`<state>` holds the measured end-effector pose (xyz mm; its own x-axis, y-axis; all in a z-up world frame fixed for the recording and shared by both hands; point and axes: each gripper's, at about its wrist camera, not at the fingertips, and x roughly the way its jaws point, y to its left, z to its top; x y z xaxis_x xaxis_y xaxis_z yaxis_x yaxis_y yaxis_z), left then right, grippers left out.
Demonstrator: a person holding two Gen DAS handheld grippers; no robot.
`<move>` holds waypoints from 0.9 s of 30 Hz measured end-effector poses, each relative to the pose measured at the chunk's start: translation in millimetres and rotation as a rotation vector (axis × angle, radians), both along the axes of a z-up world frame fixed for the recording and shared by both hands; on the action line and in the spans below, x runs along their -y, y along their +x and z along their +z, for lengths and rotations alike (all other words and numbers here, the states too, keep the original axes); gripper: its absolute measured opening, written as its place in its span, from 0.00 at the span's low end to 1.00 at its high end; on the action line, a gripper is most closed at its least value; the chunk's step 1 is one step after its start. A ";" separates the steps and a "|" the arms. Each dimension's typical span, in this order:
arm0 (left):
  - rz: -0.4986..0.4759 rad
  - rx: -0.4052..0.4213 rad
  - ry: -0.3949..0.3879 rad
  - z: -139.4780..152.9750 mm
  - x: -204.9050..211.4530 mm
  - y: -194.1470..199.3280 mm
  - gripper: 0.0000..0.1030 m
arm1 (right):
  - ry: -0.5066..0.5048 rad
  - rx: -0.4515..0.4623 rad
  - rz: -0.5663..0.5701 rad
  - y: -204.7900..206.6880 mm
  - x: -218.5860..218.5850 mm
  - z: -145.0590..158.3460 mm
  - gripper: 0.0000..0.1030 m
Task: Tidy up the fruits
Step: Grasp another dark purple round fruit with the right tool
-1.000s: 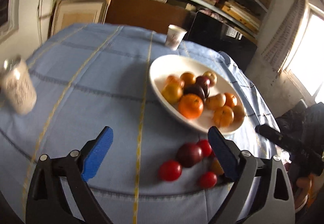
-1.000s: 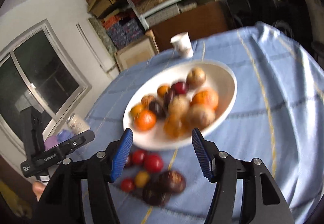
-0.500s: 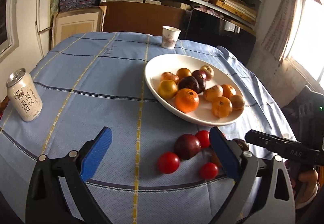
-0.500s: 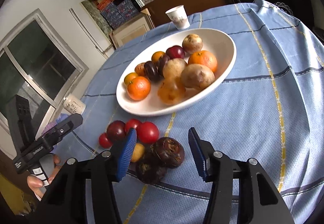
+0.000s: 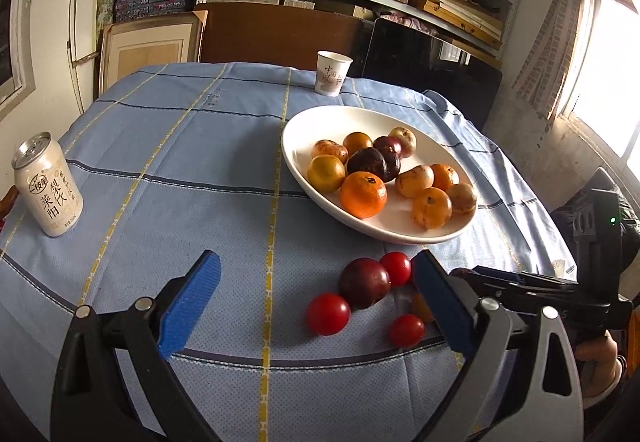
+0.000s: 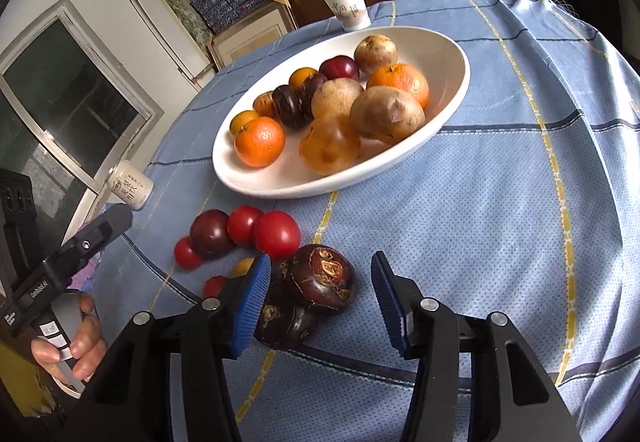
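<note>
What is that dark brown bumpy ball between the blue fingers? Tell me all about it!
The dark brown fruit is round, a bit flattened and glossy, with a rough tan scar on top. It lies on the blue tablecloth, leaning on a second dark one. The right gripper straddles it with jaws apart, not yet squeezing.

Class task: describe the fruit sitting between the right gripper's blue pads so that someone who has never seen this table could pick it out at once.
Start at the white oval dish on the blue tablecloth. In front of its near rim lies a loose cluster of fruit; at the cluster's right end sit two dark brown, flattened fruits. It is the upper one, with a rough tan scar on top, unlike the smooth red tomatoes beside it.
</note>
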<state>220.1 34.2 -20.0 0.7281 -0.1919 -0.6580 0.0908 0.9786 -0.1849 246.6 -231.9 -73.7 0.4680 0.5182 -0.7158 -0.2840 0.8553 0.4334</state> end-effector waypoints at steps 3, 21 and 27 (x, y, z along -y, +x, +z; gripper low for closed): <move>0.000 0.000 -0.001 -0.1 -0.4 -0.2 0.92 | 0.000 -0.005 0.000 0.7 0.4 -1.4 0.50; 0.005 -0.008 0.012 -0.7 -1.3 -3.0 0.92 | -0.009 -0.020 0.010 2.9 -5.1 -5.8 0.44; 0.012 -0.012 0.028 -2.7 -2.0 -3.7 0.92 | 0.002 -0.024 0.013 3.6 -5.0 -6.1 0.39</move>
<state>216.4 36.2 -22.7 0.7220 -0.1647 -0.6720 0.0767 0.9843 -0.1589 250.1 -226.9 -79.8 0.4444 0.5256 -0.7254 -0.2844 0.8506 0.4421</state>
